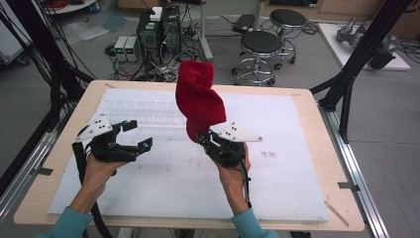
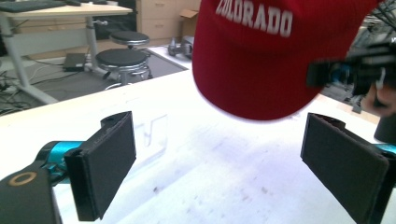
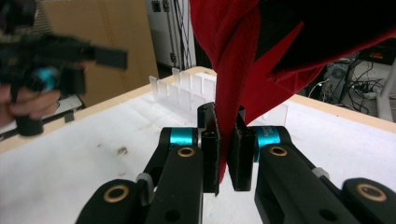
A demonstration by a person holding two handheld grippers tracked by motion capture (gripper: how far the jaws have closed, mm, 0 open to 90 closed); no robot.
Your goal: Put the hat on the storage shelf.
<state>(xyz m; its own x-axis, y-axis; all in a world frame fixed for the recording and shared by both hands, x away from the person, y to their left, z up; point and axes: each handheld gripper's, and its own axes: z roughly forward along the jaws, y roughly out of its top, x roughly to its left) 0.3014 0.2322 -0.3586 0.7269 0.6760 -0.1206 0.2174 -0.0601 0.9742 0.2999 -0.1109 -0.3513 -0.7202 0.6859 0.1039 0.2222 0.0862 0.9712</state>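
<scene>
A red cap [image 1: 198,99] with white "COLORADO" lettering [image 2: 254,16] is held up above the white foam board [image 1: 148,173]. My right gripper [image 1: 204,136] is shut on the cap's lower edge; in the right gripper view the red fabric [image 3: 233,84] is pinched between the two black pads [image 3: 211,144]. My left gripper [image 1: 133,135] hovers over the board to the left of the cap, open, with nothing between its pads [image 2: 105,158]. The cap [image 2: 261,65] hangs ahead of it, a little to the right.
A clear plastic divider rack [image 1: 143,113] lies on the board behind the left gripper. Black frame posts [image 1: 356,59] stand at the table's right and left. Stools [image 1: 260,47] and computer towers [image 1: 158,29] are on the floor beyond the table.
</scene>
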